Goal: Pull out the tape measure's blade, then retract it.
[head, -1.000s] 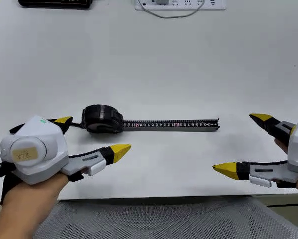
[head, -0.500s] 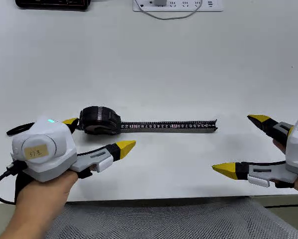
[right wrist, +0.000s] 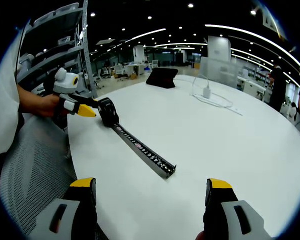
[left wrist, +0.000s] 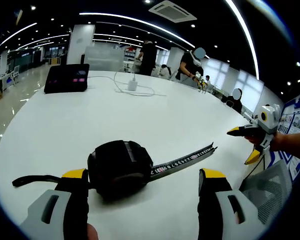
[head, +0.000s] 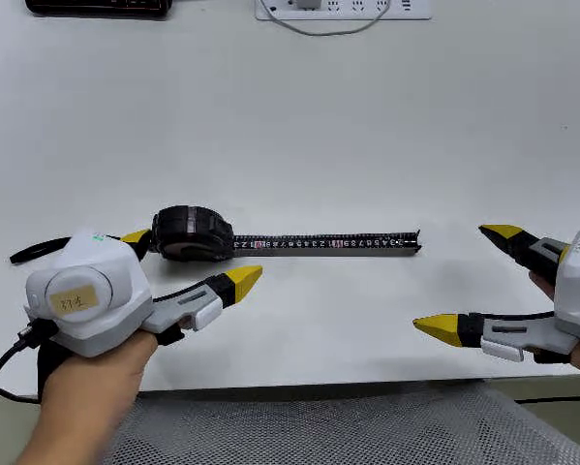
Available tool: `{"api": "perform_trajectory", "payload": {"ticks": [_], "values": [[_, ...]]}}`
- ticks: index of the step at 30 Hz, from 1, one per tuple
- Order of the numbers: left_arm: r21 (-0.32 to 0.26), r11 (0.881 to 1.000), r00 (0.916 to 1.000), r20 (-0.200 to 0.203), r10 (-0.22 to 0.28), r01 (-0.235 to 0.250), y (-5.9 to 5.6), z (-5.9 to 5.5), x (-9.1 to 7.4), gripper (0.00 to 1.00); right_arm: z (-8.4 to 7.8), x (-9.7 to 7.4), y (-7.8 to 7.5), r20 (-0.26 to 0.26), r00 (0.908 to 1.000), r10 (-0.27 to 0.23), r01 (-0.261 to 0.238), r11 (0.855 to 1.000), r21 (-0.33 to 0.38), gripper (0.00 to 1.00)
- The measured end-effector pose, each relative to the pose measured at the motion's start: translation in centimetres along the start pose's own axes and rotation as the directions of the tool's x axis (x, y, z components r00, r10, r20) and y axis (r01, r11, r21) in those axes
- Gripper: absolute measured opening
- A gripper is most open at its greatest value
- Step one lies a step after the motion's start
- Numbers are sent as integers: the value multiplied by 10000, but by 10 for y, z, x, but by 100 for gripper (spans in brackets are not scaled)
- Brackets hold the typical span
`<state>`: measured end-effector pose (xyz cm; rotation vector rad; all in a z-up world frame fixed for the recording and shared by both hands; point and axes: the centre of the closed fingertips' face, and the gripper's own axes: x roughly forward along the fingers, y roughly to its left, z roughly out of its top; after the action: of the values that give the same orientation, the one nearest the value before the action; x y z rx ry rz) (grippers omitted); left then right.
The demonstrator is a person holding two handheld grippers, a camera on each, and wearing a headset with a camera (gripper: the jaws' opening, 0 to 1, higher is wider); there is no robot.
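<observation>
A black tape measure case (head: 193, 232) lies on the white table (head: 299, 126), its blade (head: 328, 242) drawn out flat to the right and ending in a hook (head: 418, 242). My left gripper (head: 191, 259) is open, its yellow-tipped jaws standing either side of the case's near left end without touching it. In the left gripper view the case (left wrist: 119, 167) sits just ahead between the jaws of the left gripper (left wrist: 143, 176). My right gripper (head: 469, 279) is open, right of the hook and apart from it. From the right gripper (right wrist: 150, 184) the blade (right wrist: 142, 150) runs away toward the case (right wrist: 108, 111).
A white power strip (head: 343, 8) with a cable and a dark tablet (head: 96, 5) lie at the table's far edge. The case's black strap (head: 33, 254) trails left. A grey mesh chair (head: 299, 431) sits below the near table edge. People stand in the background (left wrist: 192, 62).
My left gripper has edged forward and right, closer around the case. The right gripper, case and blade have stayed put; the head view has shifted slightly.
</observation>
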<state>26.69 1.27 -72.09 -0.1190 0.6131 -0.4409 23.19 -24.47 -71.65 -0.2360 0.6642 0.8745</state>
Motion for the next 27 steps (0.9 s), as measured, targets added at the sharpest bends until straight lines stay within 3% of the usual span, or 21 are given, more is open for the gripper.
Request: {"api": "perform_trajectory", "payload": {"ticks": [11,27], "values": [[-129,9987,9987,163,493,-491,4,1,6,85,0,1,-8,-34,10000,10,-11,9997,-230,84],[-96,9910,9910,142,1334,-1333,16,0,15,76,0,14,-16,-514,9972,535,-583,9937,-955,68]]}}
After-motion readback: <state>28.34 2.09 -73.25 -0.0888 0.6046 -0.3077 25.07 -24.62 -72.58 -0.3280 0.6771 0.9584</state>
